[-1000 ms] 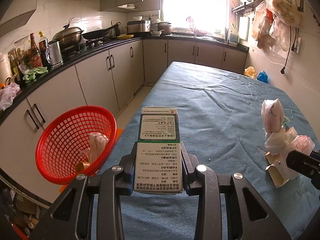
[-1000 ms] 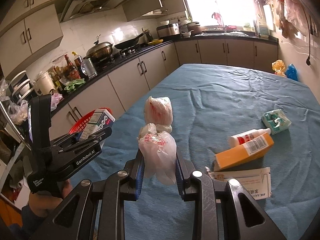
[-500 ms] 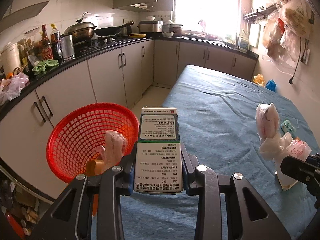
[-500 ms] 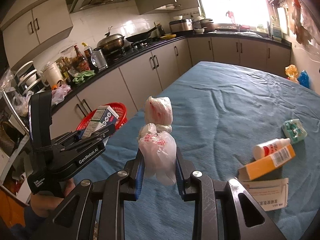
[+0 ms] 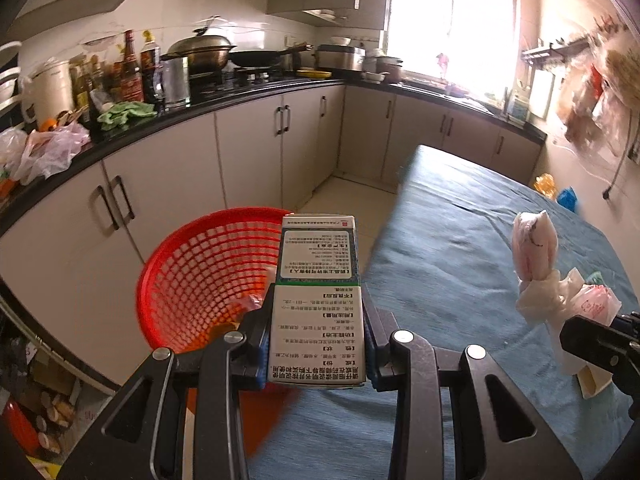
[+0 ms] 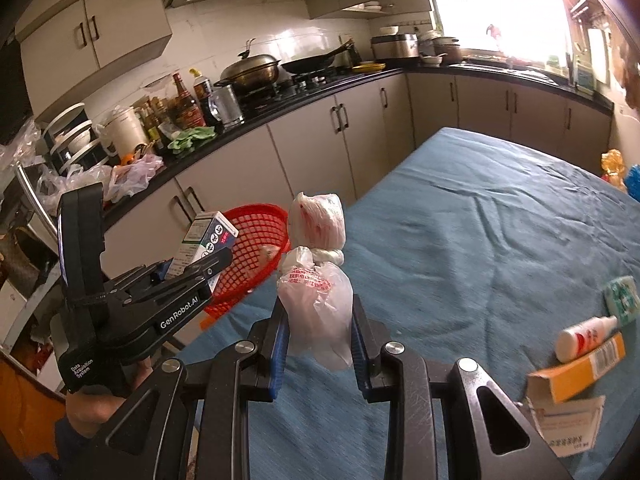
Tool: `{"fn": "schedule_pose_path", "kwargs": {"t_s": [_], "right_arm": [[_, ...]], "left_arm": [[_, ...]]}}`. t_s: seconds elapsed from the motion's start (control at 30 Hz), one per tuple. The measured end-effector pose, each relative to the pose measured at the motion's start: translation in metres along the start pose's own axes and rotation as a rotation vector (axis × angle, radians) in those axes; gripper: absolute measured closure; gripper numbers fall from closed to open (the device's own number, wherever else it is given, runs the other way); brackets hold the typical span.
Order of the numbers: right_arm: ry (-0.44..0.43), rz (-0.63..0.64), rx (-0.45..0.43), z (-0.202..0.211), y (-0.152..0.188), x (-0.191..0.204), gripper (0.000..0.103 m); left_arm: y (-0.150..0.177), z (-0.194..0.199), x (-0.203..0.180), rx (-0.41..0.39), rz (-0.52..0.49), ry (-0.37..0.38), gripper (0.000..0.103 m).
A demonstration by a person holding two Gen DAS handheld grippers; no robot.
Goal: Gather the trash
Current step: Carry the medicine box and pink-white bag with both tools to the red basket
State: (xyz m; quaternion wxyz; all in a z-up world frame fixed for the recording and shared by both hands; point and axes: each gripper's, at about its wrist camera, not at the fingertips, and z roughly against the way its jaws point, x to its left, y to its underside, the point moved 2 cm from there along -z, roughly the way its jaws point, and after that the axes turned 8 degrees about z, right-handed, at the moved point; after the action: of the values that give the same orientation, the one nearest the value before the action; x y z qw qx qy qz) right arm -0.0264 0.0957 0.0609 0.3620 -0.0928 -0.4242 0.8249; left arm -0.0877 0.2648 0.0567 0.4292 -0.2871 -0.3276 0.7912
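Observation:
My left gripper (image 5: 318,346) is shut on a green and white medicine box (image 5: 318,300), held upright just right of the red mesh basket (image 5: 200,276). That basket hangs off the left edge of the blue-covered table (image 5: 460,240) and has some trash in its bottom. From the right wrist view the same left gripper (image 6: 192,270) and box (image 6: 202,238) sit in front of the basket (image 6: 256,248). A knotted white plastic bag (image 6: 316,280) stands up between the pads of my right gripper (image 6: 318,336), which is shut on it; the bag (image 5: 540,272) also shows at the right in the left wrist view.
On the table at the right lie an orange box (image 6: 580,368), a small white bottle (image 6: 586,338), a green packet (image 6: 620,294) and a paper leaflet (image 6: 568,424). Kitchen cabinets and a cluttered counter (image 6: 240,120) run along the left. A hand (image 6: 104,396) holds the left gripper.
Both grippers have moved left toward the basket with their loads; the basket now lies closer and more central in both views. Grips are unchanged.

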Motion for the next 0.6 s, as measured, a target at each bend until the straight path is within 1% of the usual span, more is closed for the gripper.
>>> {"fn": "schedule_pose_path", "kwargs": {"t_s": [0.4, 0.6], "right_arm": [[-0.085, 0.03, 0.021, -0.034, -0.036, 0.032, 0.073], [-0.127, 0.031, 0.045, -0.061, -0.055, 0.048, 0.073]], "left_arm": [[-0.022, -0.001, 0.066, -0.025, 0.118, -0.072, 0.069], [-0.027, -0.009, 0.081, -0.013, 0.136, -0.087, 0.069]]}}
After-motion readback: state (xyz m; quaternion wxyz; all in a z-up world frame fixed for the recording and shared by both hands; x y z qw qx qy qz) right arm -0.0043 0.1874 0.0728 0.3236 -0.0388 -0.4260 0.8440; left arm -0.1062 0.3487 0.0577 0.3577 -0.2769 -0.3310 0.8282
